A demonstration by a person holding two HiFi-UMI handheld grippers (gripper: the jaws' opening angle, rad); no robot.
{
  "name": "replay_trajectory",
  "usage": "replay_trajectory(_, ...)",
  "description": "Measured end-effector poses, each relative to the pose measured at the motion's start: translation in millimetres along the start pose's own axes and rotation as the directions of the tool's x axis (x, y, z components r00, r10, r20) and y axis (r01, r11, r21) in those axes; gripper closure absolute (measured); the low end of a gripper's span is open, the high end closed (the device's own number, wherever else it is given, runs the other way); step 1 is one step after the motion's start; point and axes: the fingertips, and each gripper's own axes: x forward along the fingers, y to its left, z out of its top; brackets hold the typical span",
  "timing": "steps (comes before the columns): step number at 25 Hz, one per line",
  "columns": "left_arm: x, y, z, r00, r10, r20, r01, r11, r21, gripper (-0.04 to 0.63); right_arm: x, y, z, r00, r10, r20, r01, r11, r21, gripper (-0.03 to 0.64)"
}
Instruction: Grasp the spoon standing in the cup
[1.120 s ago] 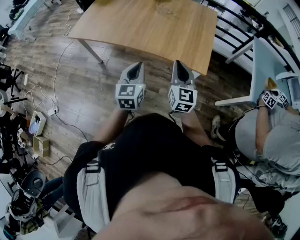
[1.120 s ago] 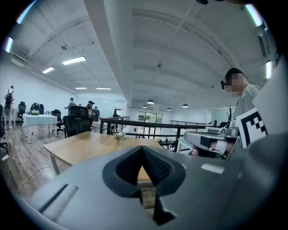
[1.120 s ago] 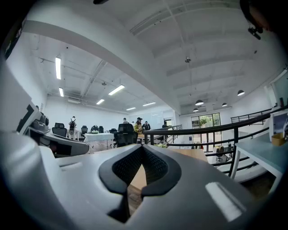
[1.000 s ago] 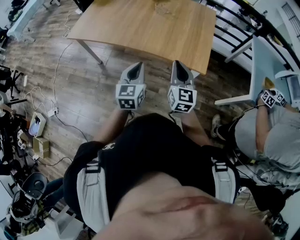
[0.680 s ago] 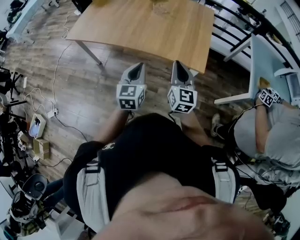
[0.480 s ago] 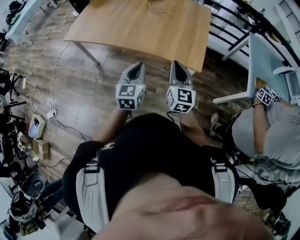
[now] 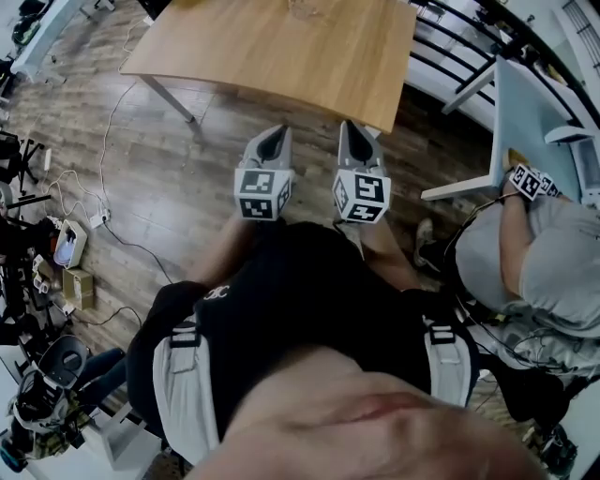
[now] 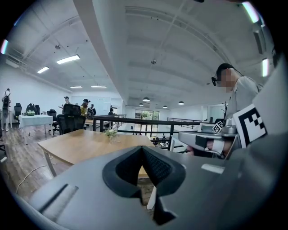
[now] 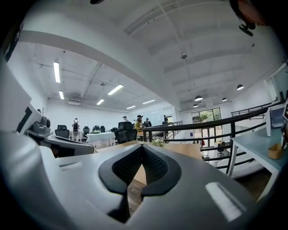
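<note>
wood grain fills most of what lies ahead: a pale wooden tabletop (image 7: 281,56) stands well apart from me across a stretch of plank floor (image 7: 169,178), and i stand short of it with both tools held close to my body. the cup and its spoon i cannot pick out for certain. the only thing i see up there is a small pale object (image 7: 302,7) near the far edge. in the left gripper view that object (image 8: 110,133) reads as a little greenish-white tuft, and in the right gripper view the same object (image 9: 157,142) is too small to tell whether it is the cup. so the step in hand, as i judge it, is the approach. to do it well i should walk up until the cup sits plainly under the head view, pick one tool, spread its jaws before reaching, come down in line with the spoon's handle, and close above the rim without nudging the cup. my left gripper (image 7: 272,139) is clenched: in its own view the left gripper (image 8: 142,148) has its black ribbed pads (image 8: 156,167) meeting at the tips with nothing between them. my right gripper (image 7: 354,131) is the same, its jaws closed tip to tip on nothing in its own view (image 9: 142,147).
</note>
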Motion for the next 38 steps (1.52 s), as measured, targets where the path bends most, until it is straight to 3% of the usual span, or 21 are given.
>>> replay_trajectory(18,33.6,-5.7,-5.3,0.999,-0.049,-0.002,0.049,0.999,-0.007,0.583,9.9,-20.5,-7.1,1.000,-0.023,0.001,0.023,1.000,0.002,0.618)
replay_trajectory(34,130.0,62.5,12.1,0.996,-0.079,-0.032,0.078,0.996,-0.031,0.583,126.1,-27.8,-0.5,1.000,-0.014,-0.028,0.014,1.000,-0.001,0.618)
replay_trajectory(38,148.6,94.1,39.1,0.996,-0.088,-0.029,0.087,0.995,-0.041,0.583,164.4,-17.0,22.0,0.999,-0.017,-0.044,0.017,1.000,-0.007,0.617)
